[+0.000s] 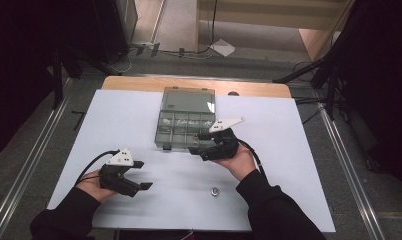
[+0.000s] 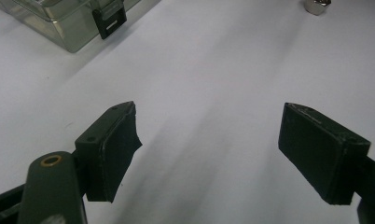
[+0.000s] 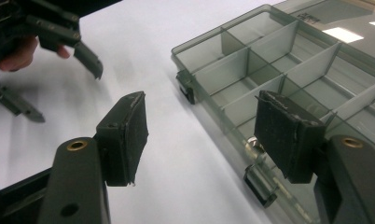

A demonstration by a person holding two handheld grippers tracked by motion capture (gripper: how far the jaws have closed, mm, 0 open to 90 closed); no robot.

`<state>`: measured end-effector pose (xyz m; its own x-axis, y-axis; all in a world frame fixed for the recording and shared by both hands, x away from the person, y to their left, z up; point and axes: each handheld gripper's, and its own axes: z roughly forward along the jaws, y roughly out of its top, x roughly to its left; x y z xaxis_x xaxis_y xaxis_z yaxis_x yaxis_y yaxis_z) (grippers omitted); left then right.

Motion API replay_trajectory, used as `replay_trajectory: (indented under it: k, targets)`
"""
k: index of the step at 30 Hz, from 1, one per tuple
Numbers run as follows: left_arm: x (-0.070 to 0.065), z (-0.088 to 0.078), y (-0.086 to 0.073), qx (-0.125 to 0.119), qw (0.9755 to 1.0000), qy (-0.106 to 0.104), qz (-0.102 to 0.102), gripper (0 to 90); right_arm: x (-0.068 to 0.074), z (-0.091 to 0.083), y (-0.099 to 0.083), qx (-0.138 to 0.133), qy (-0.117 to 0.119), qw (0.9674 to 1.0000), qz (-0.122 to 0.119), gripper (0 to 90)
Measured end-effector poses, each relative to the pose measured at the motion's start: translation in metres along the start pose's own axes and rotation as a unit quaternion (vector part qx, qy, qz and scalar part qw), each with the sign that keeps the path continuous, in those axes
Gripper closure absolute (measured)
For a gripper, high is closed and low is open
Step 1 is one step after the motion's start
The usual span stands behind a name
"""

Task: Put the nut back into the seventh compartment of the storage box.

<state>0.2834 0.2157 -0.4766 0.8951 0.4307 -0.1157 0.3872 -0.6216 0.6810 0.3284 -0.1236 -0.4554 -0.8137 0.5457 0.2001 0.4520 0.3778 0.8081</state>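
Sorting step: right claw (image 1: 199, 142), empty and open, hovers at the clear plastic compartment box (image 1: 185, 123); open left claw (image 1: 141, 175) idles; the small metal nut (image 1: 215, 191) near the worktop's front edge likely needs fetching next.

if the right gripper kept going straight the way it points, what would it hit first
Most likely the near front wall of the open organizer box, where the right gripper points with fingers apart; depth is hard to judge.

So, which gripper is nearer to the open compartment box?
Right. The right gripper hovers at the compartment box's front edge; the left gripper stays farther back, apart from it.
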Motion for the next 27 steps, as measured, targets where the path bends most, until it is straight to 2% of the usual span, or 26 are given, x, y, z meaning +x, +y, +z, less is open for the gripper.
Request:
replay_trajectory:
  k: [9,18,27]
  targets:
    - [0.000,0.001,0.000,0.000,1.0000,0.000,0.000,19.7,0.012,-0.016,-0.009,-0.006,0.013,0.9993,-0.034,33.9]
    - [0.000,0.001,0.000,0.003,1.0000,0.000,-0.002,19.7,0.017,-0.026,-0.018,-0.007,0.016,0.9988,-0.046,33.8]
    - [0.000,0.001,0.000,0.004,1.0000,0.001,-0.001,19.7,0.025,-0.034,-0.024,-0.007,0.029,0.9981,-0.054,33.6]
